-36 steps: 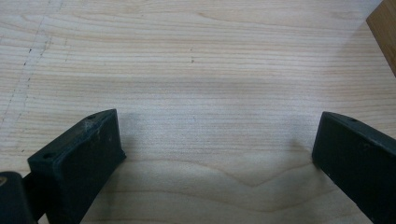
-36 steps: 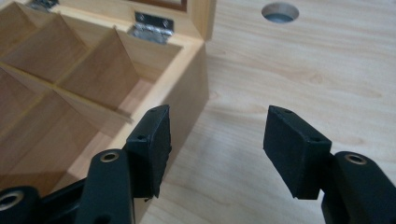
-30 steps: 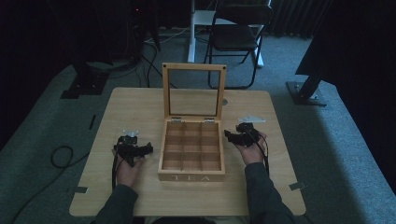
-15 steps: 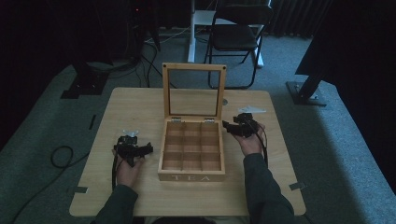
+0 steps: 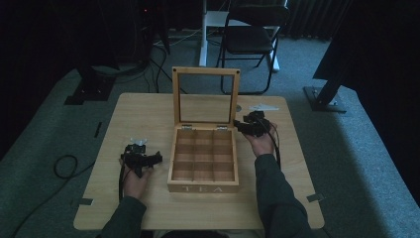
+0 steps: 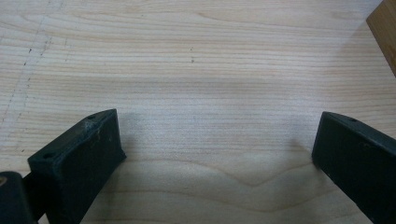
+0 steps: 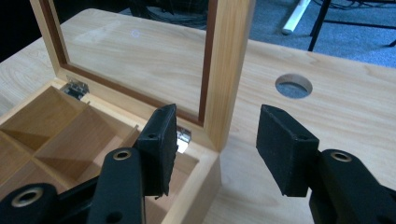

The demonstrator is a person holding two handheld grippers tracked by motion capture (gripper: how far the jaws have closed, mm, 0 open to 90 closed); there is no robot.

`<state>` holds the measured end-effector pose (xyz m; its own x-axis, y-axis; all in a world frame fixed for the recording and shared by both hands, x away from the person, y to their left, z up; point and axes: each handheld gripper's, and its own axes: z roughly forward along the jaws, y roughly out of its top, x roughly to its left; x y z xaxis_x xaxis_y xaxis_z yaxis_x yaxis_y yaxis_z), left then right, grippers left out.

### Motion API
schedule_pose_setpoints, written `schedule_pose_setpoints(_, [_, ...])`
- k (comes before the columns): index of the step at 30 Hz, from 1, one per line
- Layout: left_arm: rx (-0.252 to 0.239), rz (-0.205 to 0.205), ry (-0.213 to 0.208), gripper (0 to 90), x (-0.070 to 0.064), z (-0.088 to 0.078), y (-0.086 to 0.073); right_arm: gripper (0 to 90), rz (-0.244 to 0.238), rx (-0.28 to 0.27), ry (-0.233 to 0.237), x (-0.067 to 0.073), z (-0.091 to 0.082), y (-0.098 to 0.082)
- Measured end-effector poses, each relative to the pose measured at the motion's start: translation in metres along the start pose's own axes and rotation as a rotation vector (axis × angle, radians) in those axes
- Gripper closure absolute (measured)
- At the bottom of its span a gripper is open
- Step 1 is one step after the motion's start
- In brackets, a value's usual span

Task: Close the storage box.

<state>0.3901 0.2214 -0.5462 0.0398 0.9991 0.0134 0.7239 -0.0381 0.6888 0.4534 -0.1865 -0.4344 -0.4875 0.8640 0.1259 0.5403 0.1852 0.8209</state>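
1. The tea box (image 5: 204, 158) sits at the middle of the table (image 5: 148, 106), its glass-paned lid (image 5: 205, 96) standing upright at the far edge.
2. My right gripper (image 5: 246, 127) is at the box's far right corner, by the hinge line. In the right gripper view, its jaws straddle the lid's right frame post (image 7: 229, 70): one pad is over the box's corner compartment, the other over bare table outside the box.
3. My right gripper's jaws have just been closing. They are part-spread, and a gap shows between each pad and the frame, so nothing is pinched.
4. My left gripper (image 5: 143, 159) rests on the table just left of the box, apart from it. Its jaws are spread wide over bare wood with nothing between them.
5. In the left gripper view, the box shows as a corner (image 6: 385, 32) cut off at the top right edge.
6. The high view is dim; the jaw gaps are hard to make out there.
7. A round hole (image 7: 293, 86) in the table lies beyond my right gripper.
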Motion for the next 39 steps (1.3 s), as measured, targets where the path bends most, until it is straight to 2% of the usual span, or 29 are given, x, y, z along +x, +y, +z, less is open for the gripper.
schedule_pose_setpoints(8, [0.002, 0.003, 0.0, 1.6, 0.0, 0.0, 0.0, 44.6, -0.019, -0.004, -0.005, 0.0, 0.009, 0.014])
schedule_pose_setpoints(16, [0.002, 0.002, 0.0, 1.7, 0.0, 0.0, 0.0, 42.1, -0.013, -0.011, 0.001, -0.001, 0.016, 0.024])
schedule_pose_setpoints(22, [0.002, 0.003, 0.0, 1.6, 0.0, 0.0, 0.0, 41.8, -0.019, 0.001, -0.011, -0.003, 0.024, 0.031])
schedule_pose_setpoints(39, [0.002, 0.002, 0.0, 1.6, 0.0, 0.0, 0.0, 42.6, -0.04, -0.045, 0.01, -0.003, 0.036, 0.057])
